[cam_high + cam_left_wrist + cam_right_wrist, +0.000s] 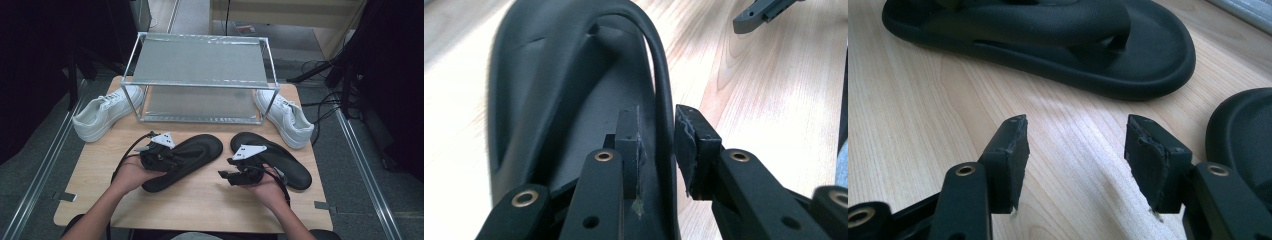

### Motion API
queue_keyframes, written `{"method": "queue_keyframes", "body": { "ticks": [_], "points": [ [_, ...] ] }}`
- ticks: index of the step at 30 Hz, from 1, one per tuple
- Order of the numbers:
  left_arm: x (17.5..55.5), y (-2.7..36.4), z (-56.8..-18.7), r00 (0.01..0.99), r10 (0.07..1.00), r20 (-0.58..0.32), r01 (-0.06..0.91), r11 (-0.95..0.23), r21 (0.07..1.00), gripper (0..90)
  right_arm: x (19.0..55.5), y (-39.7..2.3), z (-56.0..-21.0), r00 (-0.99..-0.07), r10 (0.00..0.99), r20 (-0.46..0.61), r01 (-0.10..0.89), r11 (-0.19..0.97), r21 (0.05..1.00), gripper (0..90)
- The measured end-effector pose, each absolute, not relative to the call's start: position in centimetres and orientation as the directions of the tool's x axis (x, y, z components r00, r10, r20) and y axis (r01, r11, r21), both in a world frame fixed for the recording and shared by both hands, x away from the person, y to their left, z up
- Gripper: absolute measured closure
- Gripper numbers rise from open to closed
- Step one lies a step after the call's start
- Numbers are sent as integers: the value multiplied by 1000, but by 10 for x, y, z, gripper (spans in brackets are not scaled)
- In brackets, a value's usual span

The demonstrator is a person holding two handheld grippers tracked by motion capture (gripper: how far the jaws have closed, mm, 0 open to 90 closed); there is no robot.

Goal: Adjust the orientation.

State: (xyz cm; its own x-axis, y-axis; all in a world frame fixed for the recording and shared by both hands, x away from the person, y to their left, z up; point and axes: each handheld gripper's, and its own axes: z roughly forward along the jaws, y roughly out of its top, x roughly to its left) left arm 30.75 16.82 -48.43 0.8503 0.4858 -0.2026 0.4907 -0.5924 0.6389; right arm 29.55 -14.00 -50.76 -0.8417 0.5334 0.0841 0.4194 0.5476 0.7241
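Behind two smooth black rubber sandals on the wooden bench stood a wire shelf rack between white sneakers; the left claw straddled the left sandal's strap loosely, the right claw spread.

The two soft foam flip-flop sandals are plain matte black. The pair of low leather sneakers is white. The wooden table top is light beige with fine grain lines.
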Motion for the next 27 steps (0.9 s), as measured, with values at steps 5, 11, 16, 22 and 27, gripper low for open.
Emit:
{"method": "queue_keyframes", "body": {
  "ticks": [5, 11, 16, 22, 27],
  "points": [
    [307, 188, -481, 823, 523, -221, 524, -552, 649, 737, 297, -137, -507, -848, 524, 83, 408, 545, 732, 450],
    [305, 203, -481, 797, 558, -233, 555, -524, 646, 745, 299, -132, -506, -857, 508, 86, 397, 544, 739, 467],
    [304, 216, -483, 769, 589, -247, 587, -500, 637, 772, 301, -123, -506, -870, 483, 98, 387, 548, 742, 505],
    [303, 230, -489, 738, 629, -242, 617, -485, 620, 806, 304, -115, -506, -877, 467, 109, 383, 544, 746, 547],
    [302, 242, -492, 719, 654, -235, 630, -470, 619, 870, 306, -107, -506, -884, 454, 114, 378, 548, 746, 605]
  ]
}}
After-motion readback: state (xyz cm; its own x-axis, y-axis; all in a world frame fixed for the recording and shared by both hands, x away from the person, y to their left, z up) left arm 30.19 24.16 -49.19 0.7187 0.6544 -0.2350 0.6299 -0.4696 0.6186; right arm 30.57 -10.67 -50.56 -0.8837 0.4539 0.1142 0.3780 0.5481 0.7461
